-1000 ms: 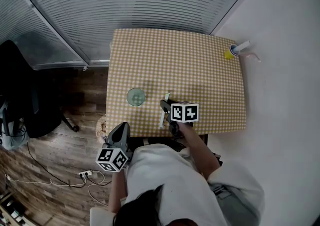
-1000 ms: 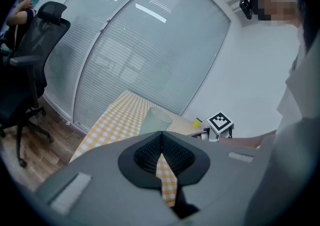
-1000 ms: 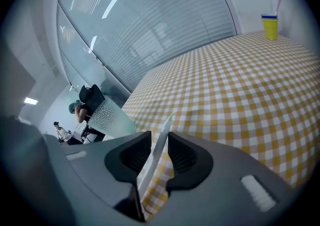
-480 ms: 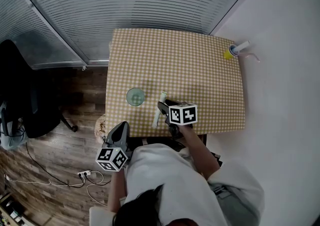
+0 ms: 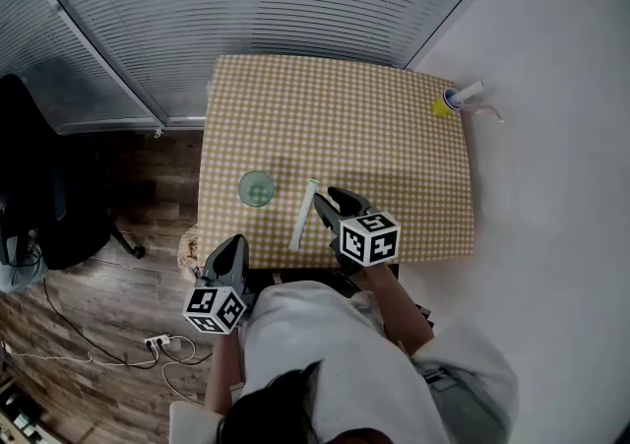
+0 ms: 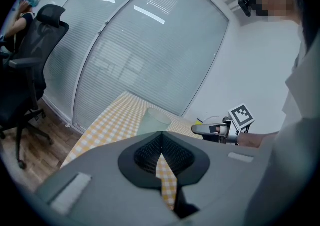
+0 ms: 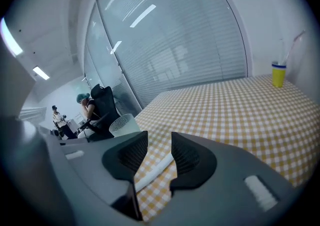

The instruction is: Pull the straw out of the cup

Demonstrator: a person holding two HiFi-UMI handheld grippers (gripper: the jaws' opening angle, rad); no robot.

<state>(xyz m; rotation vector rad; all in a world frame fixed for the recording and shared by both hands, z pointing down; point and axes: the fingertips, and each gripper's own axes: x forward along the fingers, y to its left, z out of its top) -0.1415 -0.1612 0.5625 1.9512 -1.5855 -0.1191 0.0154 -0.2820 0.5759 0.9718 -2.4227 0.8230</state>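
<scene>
The pale green cup (image 5: 256,189) stands upright near the table's front left, with no straw in it. The white straw (image 5: 303,215) lies flat on the checked cloth just to the cup's right. My right gripper (image 5: 330,204) hovers above and right of the straw; its jaws stand apart and are closing, nothing pressed between them. In the right gripper view the straw (image 7: 155,167) shows on the table through the gap, with the cup (image 7: 123,125) behind it. My left gripper (image 5: 232,247) is shut and empty at the table's front edge, pointing at the cup (image 6: 154,121).
The yellow-checked table (image 5: 374,137) stands against a wall of blinds. A small yellow cup with a bent straw (image 5: 448,103) sits at its far right corner. An office chair (image 6: 30,69) and wooden floor lie to the left.
My right gripper opened, let go of the straw and lifted away from the table. The straw now lies uncovered on the cloth. The left gripper has stayed put.
</scene>
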